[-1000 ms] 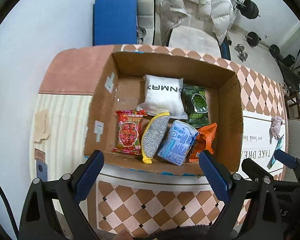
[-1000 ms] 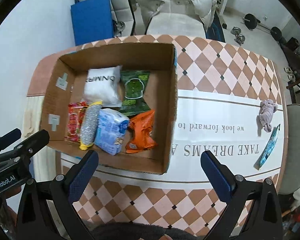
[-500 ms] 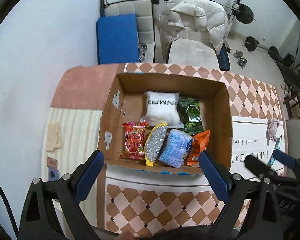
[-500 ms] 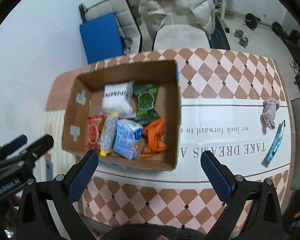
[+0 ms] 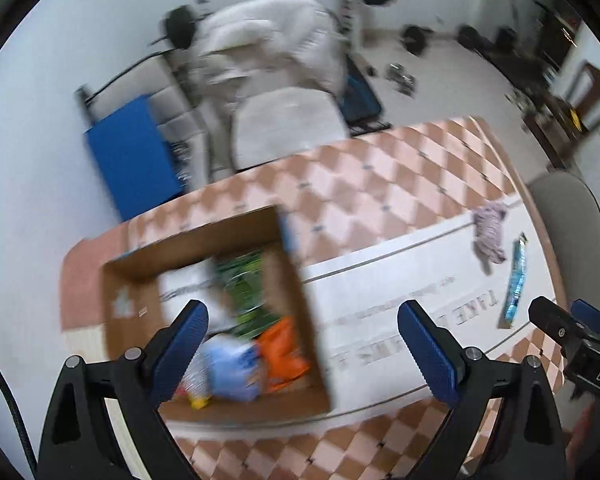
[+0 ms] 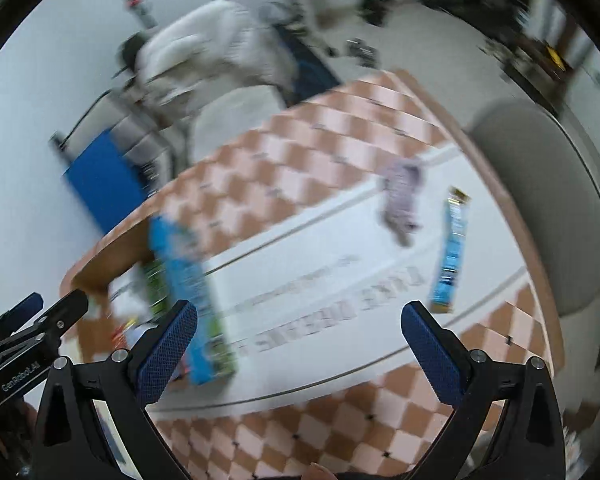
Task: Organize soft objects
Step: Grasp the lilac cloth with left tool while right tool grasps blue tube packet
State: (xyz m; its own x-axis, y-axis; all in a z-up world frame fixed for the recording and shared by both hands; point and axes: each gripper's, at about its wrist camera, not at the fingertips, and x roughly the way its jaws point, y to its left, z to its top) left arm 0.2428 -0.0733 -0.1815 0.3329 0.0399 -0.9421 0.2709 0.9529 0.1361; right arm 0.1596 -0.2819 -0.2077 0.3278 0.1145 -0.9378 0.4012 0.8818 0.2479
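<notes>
The left gripper is held with its jaws wide apart, and nothing is between them. Its two fingers are black with blue textured pads, and they point forward and a little down. The right gripper is in the same condition: jaws spread wide, nothing gripped, blue pads facing each other across the gap. In the left wrist view the right gripper shows at the right edge, close beside the left one. In the right wrist view the left gripper shows at the left edge. A fingertip of the person is visible at the bottom of the right wrist view. Both views are blurred.
</notes>
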